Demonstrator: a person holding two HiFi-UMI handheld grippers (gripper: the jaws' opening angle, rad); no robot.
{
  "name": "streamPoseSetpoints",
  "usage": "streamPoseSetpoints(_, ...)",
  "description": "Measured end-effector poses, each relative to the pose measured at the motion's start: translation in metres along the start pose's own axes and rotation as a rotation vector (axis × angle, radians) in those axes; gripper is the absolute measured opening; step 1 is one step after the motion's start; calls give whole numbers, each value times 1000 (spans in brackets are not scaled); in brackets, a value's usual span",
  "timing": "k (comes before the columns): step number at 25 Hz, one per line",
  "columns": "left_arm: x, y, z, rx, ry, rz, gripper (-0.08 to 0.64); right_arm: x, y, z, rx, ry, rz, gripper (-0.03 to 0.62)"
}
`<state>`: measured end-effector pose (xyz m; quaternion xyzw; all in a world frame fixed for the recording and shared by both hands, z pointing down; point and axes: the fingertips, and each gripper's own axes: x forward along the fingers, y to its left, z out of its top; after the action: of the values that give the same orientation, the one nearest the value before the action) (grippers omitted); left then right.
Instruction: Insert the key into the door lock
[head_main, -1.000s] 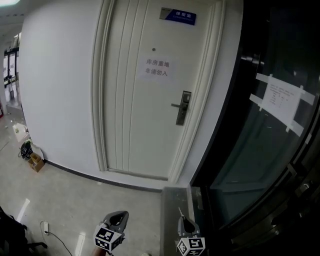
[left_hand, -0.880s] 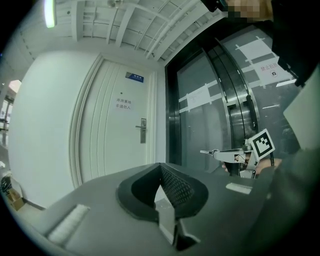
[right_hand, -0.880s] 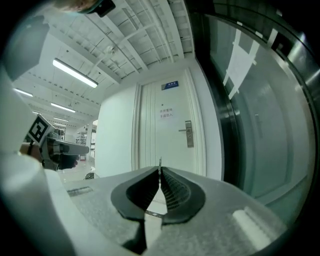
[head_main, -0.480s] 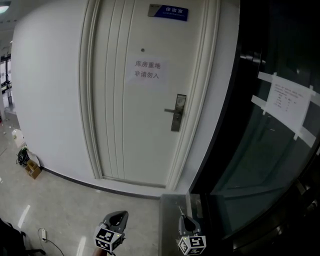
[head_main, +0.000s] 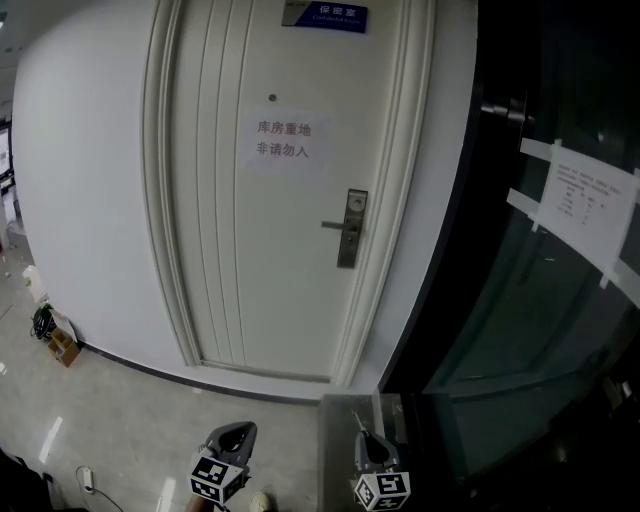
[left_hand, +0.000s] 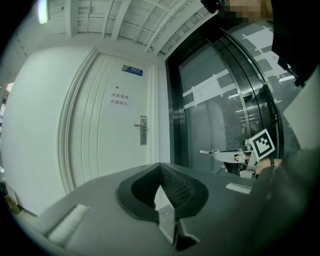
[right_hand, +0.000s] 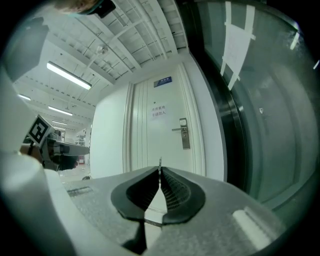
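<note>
Key (right_hand: 159, 163) is clamped in our right tongs (right_hand: 159, 171), its blade pointing level toward the door (head_main: 270, 260). The lock (head_main: 350, 228) lies well ahead and higher, nearer this hand's line. Our left tongs (left_hand: 160, 166) are closed on nothing.

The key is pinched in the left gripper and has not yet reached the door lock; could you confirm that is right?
Not quite: the key is pinched in the right gripper, its thin blade poking out between the shut jaws in the right gripper view. It has indeed not yet reached the door lock.
</note>
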<state>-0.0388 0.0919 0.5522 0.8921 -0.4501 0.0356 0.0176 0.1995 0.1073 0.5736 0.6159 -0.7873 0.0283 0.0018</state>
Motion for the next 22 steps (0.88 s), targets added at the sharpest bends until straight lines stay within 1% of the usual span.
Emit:
streamPoseSetpoints(5, 36, 10, -4, -3, 9, -30, 3, 28, -15, 1, -10, -16, -17, 11)
streamPoseSetpoints(14, 127, 39, 5, -9, -5, -97, 3, 97, -53, 8, -16, -13, -64, 11)
streamPoseSetpoints(22, 197, 73, 15, -15, 2, -118, 3, 166, -73, 29, -15, -8, -57, 11)
